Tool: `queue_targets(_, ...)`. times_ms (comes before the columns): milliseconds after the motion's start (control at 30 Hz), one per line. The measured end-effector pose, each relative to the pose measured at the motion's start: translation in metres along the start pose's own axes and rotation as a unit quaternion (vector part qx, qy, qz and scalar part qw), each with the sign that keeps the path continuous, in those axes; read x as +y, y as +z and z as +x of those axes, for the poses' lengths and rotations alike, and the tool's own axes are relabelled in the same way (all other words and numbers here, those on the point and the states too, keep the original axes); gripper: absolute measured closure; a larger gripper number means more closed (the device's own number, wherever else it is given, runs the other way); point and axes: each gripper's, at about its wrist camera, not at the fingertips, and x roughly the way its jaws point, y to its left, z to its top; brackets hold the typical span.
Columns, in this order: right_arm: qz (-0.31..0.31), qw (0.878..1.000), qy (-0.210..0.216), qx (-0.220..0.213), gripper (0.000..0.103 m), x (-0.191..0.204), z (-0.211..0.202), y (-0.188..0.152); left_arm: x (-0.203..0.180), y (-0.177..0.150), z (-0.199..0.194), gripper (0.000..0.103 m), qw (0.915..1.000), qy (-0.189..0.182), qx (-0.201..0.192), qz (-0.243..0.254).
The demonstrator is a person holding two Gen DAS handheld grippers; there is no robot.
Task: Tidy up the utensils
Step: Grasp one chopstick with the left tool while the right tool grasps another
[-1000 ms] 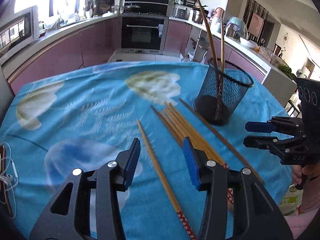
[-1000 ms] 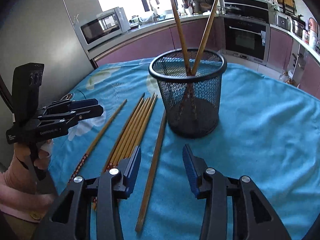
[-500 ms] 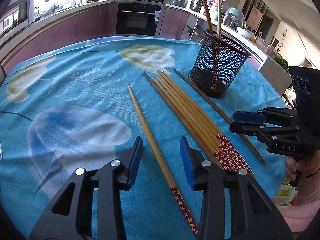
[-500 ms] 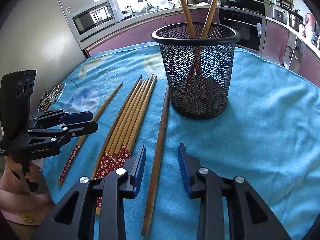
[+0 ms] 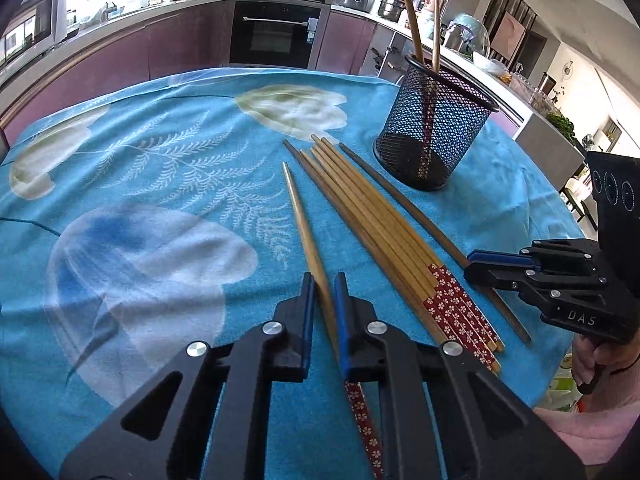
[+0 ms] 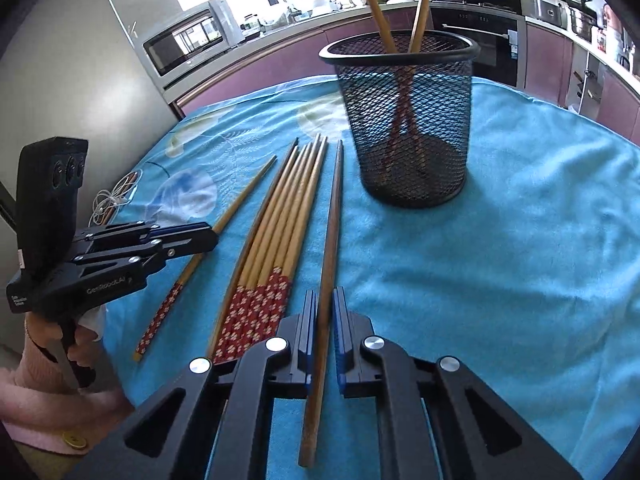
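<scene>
While a second ago both sets of jaws stood well apart above the table, each has just been closing and now clamps a single chopstick. Farthest left lies the light chopstick (image 5: 304, 228), set apart from the rest with its red flowered end toward the person; the left gripper (image 5: 322, 292) has its blue pads pressed against it from both sides, the opening nearly gone. Next comes the bundle of chopsticks (image 5: 384, 232), untouched, side by side with their red patterned ends together. Just right of the bundle runs the dark chopstick (image 6: 332, 232), and the right gripper (image 6: 325, 312) has shut on it near its thick end, pads tight to the wood. Farther right and beyond stands the mesh holder (image 6: 408, 120), upright, with two chopsticks already leaning inside it.

Both grasps seem made, so the task has likely gone from reaching to lifting: each stick should next be raised, tipped upright and dropped into the holder. Both sticks still lie flat on the cloth, and the bundle remains to be cleared, so most of the work is judged to be ahead.

Everything rests on a blue tablecloth (image 5: 160, 168) printed with pale flowers and fern fronds. Behind it a kitchen curves round: purple cabinet fronts, a built-in oven (image 5: 280, 32), a microwave (image 6: 188, 40) by a bright window, pots on the counter.
</scene>
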Motion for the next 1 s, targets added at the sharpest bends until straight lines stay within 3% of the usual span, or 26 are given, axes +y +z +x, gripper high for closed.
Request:
queue_targets(233, -0.032, 0.999, -0.04, -0.005, 0.082, 0.009, 0.008, 0.013, -0.001, 0.006, 0.004, 0.083, 0.9995, 0.031, -0.003, 0.011)
queue_targets(533, -0.074, 0.995, -0.073, -0.009, 0.085, 0.016, 0.028, 0.035, -0.002, 0.018, 0.015, 0.083, 0.9988, 0.043, 0.001, 0.022)
queue_targets(633, -0.068, 0.995, -0.065, -0.01, 0.095, 0.014, 0.031, 0.04, -0.002, 0.021, 0.019, 0.089, 0.9986, 0.049, 0.001, 0.02)
queue_targets(1000, -0.03, 0.999, -0.028, -0.034, 0.097, 0.003, 0.013, 0.037, 0.001, 0.021, 0.014, 0.095, 0.9992, 0.039, -0.008, -0.009)
